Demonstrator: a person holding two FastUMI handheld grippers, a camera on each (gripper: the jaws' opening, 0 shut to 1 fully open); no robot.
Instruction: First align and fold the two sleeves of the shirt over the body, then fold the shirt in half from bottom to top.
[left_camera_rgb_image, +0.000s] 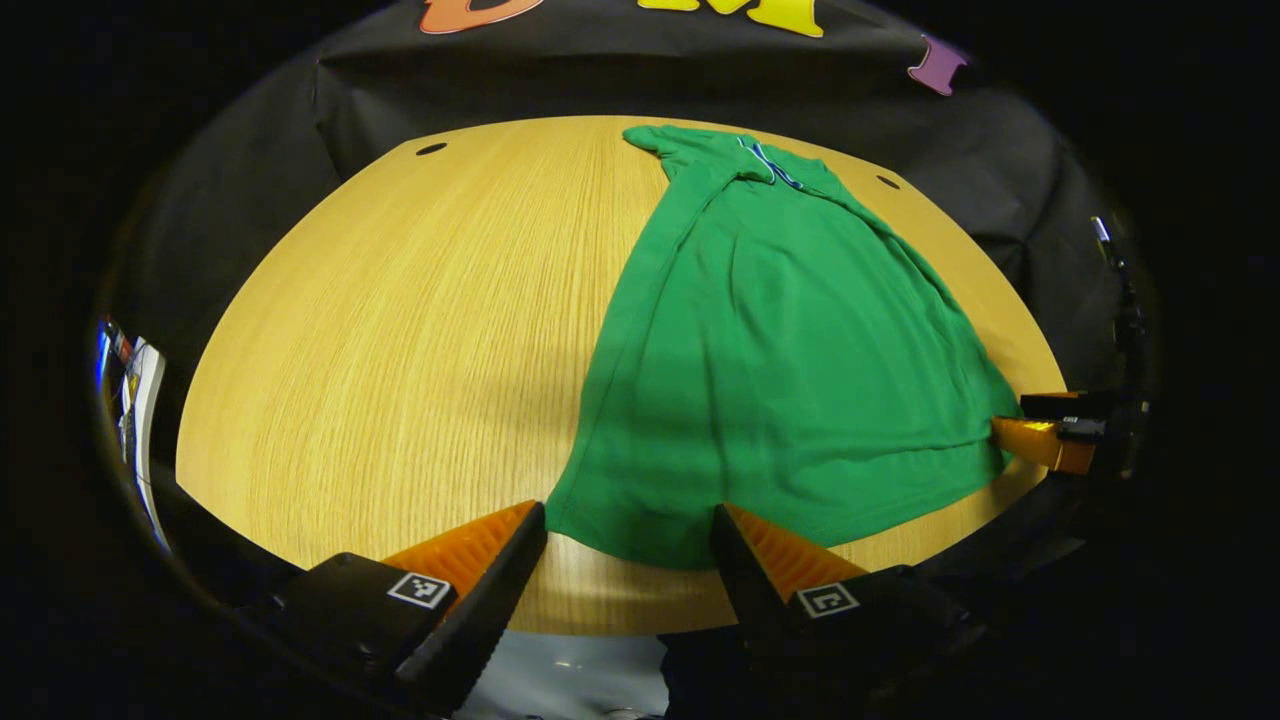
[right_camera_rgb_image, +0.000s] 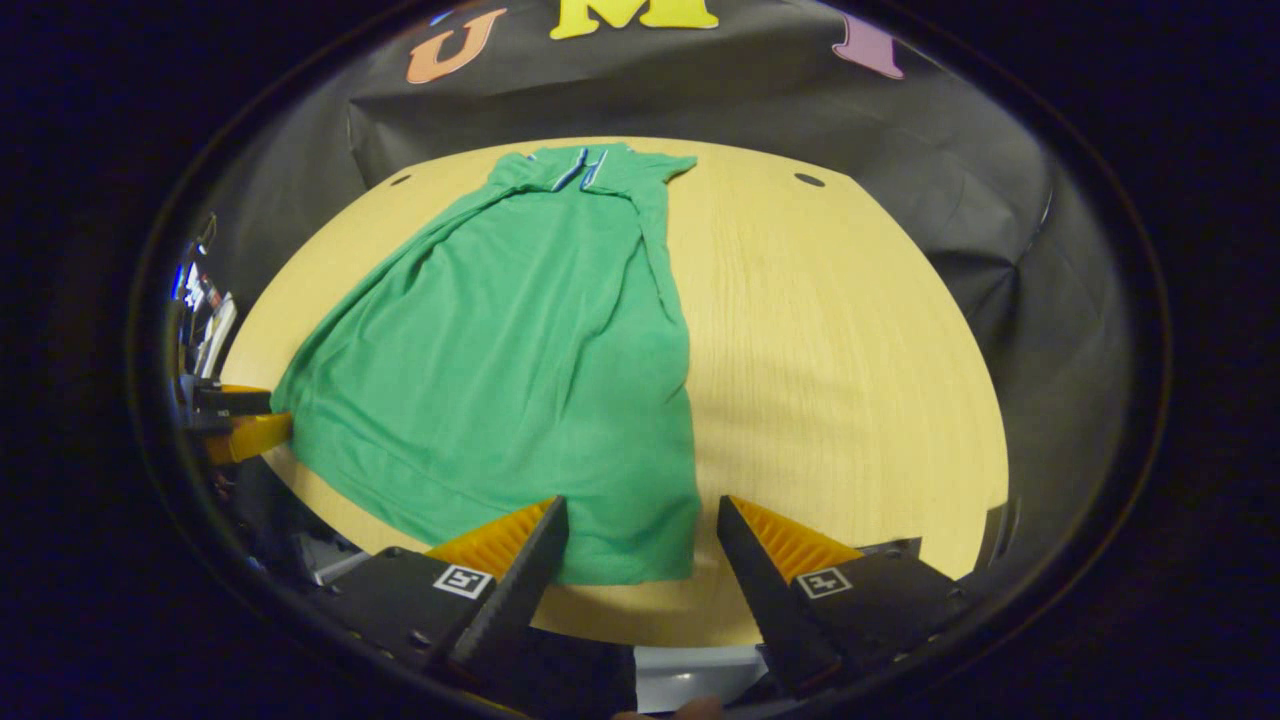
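Note:
A green shirt (left_camera_rgb_image: 790, 370) lies flat on the wooden table (left_camera_rgb_image: 400, 340), collar at the far end, both sleeves folded over the body. My left gripper (left_camera_rgb_image: 628, 525) is open, its fingers straddling the hem's near left corner. In the right gripper view the same shirt (right_camera_rgb_image: 520, 350) runs away from me, and my right gripper (right_camera_rgb_image: 640, 520) is open around the hem's near right corner. The right gripper (left_camera_rgb_image: 1040, 425) also shows in the left gripper view at the shirt's far hem corner; the left gripper (right_camera_rgb_image: 245, 420) shows at the left edge of the right gripper view.
The table (right_camera_rgb_image: 850, 350) has small dark holes (left_camera_rgb_image: 431, 148) near its far corners. Black cloth hangs behind it. Some papers or boxes (left_camera_rgb_image: 135, 400) stand off the table's left side. Bare wood lies on both sides of the shirt.

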